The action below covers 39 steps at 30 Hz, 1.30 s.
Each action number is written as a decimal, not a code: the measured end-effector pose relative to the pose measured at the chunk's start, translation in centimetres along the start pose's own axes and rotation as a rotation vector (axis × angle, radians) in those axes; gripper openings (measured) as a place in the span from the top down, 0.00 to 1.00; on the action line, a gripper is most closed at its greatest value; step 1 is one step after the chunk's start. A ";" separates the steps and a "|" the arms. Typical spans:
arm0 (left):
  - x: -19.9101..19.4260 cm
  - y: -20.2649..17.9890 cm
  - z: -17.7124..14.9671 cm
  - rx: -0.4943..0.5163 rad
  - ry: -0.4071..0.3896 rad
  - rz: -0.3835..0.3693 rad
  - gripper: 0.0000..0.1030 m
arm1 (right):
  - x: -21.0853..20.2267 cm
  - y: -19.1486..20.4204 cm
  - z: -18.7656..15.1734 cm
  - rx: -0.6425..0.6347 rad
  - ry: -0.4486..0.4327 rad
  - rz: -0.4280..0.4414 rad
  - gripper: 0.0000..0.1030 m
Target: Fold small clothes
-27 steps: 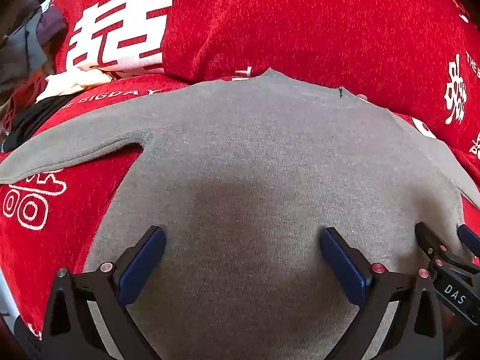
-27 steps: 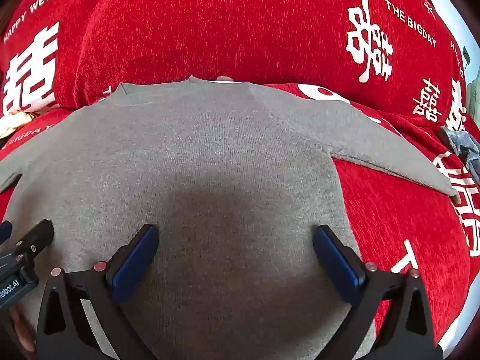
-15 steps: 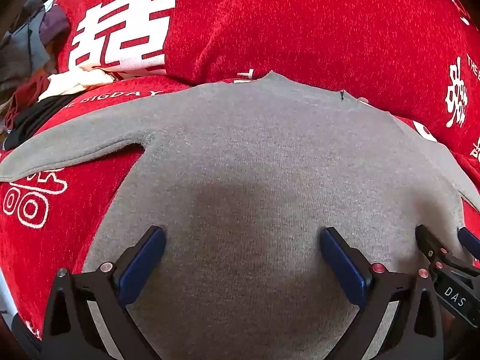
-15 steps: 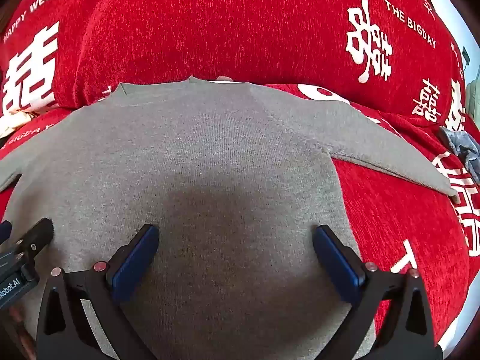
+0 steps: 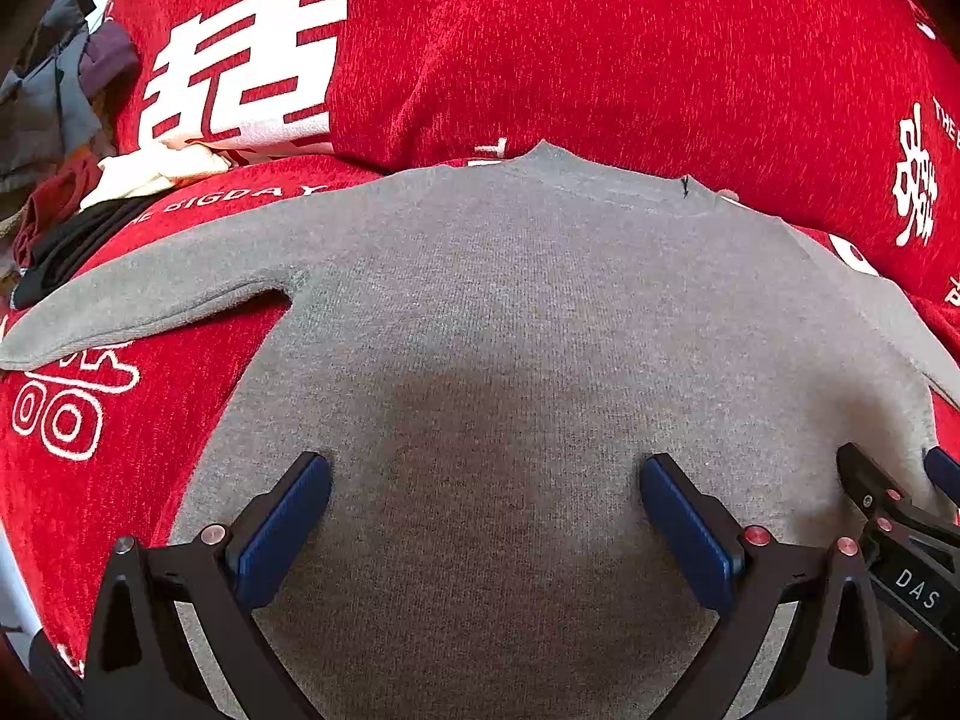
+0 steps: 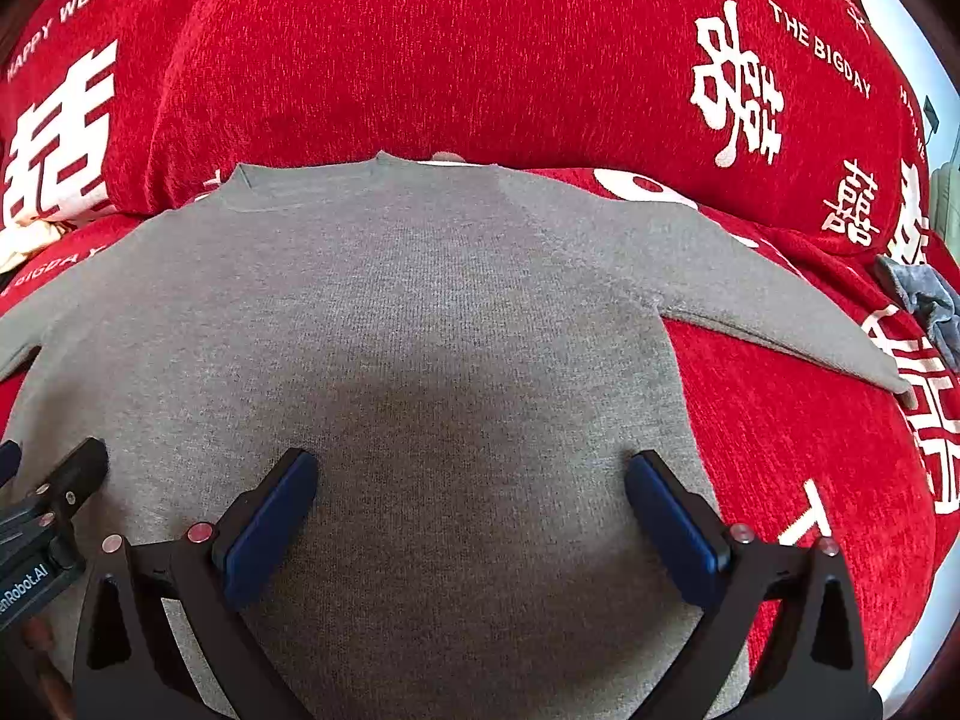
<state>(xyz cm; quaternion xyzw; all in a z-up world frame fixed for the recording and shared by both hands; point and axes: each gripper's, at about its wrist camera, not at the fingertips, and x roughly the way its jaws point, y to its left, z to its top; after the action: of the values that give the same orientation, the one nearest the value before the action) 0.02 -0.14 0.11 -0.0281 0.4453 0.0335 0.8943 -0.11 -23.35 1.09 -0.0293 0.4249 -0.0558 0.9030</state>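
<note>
A small grey knit sweater [image 5: 492,324] [image 6: 420,312] lies flat on a red sofa seat, neck toward the backrest, both sleeves spread out to the sides. My left gripper [image 5: 485,498] hovers over the sweater's lower body, wide open with only flat fabric under the gap. My right gripper [image 6: 471,495] hangs over the same lower part, also wide open. Each gripper's fingers show at the edge of the other's view: the right one's fingers [image 5: 870,486], the left one's fingers [image 6: 78,468]. Neither pair of blue pads grips the cloth.
The red sofa cover [image 5: 600,48] [image 6: 420,48] with white characters rises as a backrest just behind the neckline. A pile of other clothes [image 5: 66,180] lies at the far left, and a grey-blue cloth [image 6: 924,300] at the far right.
</note>
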 end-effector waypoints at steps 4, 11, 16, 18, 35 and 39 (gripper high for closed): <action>0.0 -0.1 0.0 0.003 0.006 0.007 0.00 | 0.1 0.1 0.1 -0.002 0.007 -0.002 0.00; 0.1 -0.4 0.4 -0.008 0.059 0.028 0.00 | 0.4 0.1 0.5 -0.007 0.036 0.003 0.00; 0.2 -0.4 0.8 -0.011 0.094 0.031 0.00 | 0.5 0.1 0.5 -0.012 0.044 0.007 0.00; 0.3 -0.4 1.0 -0.010 0.111 0.033 0.00 | 0.5 0.1 0.5 -0.016 0.051 0.009 0.00; -2.9 -4.0 4.9 0.062 0.039 0.013 0.00 | -2.7 -1.6 4.4 -0.072 -0.009 0.016 0.00; -3.0 -5.1 5.6 0.074 0.029 0.006 0.00 | -2.7 -2.3 5.0 -0.065 -0.015 0.012 0.00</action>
<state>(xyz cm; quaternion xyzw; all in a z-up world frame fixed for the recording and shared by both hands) 3.08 -4.90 5.96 0.0060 0.4592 0.0190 0.8881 1.88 -25.22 6.59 -0.0563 0.4197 -0.0363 0.9052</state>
